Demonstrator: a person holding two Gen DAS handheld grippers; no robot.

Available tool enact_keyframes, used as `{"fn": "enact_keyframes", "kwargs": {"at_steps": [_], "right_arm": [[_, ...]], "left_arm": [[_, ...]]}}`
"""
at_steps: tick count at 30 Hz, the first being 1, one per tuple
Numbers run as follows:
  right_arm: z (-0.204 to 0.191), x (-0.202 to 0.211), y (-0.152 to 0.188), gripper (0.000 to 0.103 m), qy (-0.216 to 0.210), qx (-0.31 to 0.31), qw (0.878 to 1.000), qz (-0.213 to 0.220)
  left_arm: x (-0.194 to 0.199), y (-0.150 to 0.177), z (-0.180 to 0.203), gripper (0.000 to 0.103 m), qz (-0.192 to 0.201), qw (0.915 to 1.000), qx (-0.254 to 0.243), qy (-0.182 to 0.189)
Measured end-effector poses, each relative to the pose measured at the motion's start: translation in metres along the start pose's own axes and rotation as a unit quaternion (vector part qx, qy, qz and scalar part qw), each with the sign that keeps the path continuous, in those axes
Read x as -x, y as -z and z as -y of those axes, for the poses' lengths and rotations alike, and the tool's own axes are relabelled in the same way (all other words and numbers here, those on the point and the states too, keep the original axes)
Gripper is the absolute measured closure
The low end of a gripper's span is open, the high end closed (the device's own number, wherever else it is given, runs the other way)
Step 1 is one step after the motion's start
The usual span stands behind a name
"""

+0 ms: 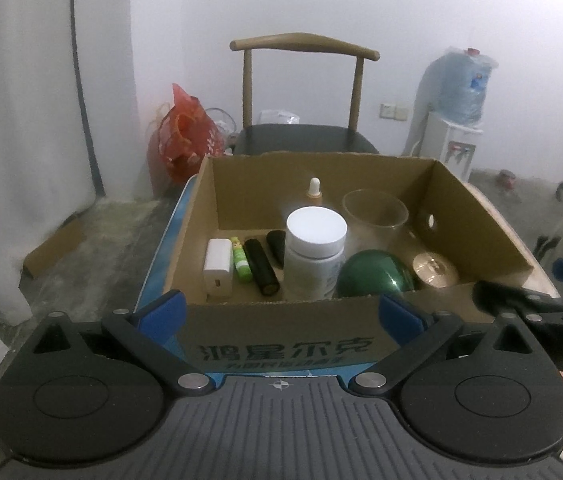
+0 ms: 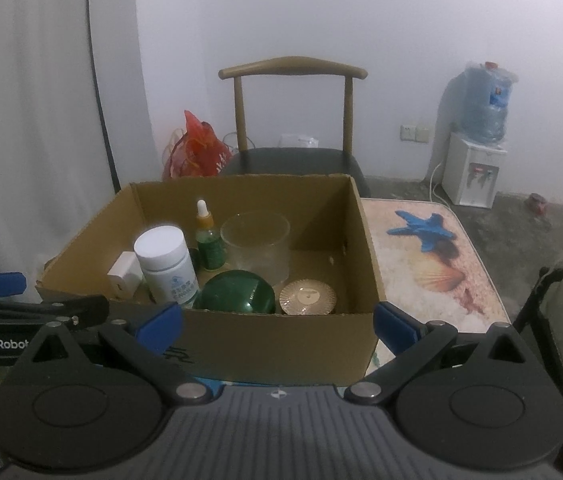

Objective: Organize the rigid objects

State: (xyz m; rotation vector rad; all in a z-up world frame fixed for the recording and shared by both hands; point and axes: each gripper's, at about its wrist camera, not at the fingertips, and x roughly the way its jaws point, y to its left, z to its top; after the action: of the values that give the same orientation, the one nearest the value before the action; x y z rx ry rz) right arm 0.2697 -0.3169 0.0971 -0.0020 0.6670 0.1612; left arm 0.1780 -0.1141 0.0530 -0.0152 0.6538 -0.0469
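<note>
Box: an open cardboard box (image 1: 477, 216) sits on a table with a seashell-print cover (image 2: 433, 276), toward the table's left side; every small thing lies inside it.
Left gripper: the left gripper (image 1: 279, 312) hangs just before the box's near wall, jaws wide, nothing between them.
Right gripper: the right gripper (image 2: 277, 322) sits before the same wall toward the near right corner — jaws wide too, empty.
Glass: a clear glass (image 2: 255, 246) stands near the middle of the box floor.
Bottle: a white-capped bottle (image 1: 313, 252) stands upright by the near wall.
Green ball: a green ball (image 1: 375, 276) rests against the near wall, just beside the bottle.
Gold lid: a round gold lid (image 2: 307, 298) lies flat in the near right corner.
Dropper: a dropper bottle (image 2: 209, 238) stands upright behind the white-capped one.
Left row: a white charger (image 1: 217, 268), green tube (image 1: 241, 264) and black cylinder (image 1: 261, 272) lie side by side along the left wall.
Toy: a blue toy (image 2: 421, 230) lies on the cover — right of the box, apart from it.
</note>
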Motion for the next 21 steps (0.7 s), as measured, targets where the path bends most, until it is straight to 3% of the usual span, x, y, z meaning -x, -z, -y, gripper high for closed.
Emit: {"fn": "enact_keyframes", "kwargs": {"at_steps": [21], "right_arm": [[0.0010,-0.0028,0.0007,0.000,0.000,-0.001,1.000,-0.006]], "left_arm": [[-0.0012,-0.0002,0.0030,0.000,0.003,0.9998,-0.007,-0.020]]}}
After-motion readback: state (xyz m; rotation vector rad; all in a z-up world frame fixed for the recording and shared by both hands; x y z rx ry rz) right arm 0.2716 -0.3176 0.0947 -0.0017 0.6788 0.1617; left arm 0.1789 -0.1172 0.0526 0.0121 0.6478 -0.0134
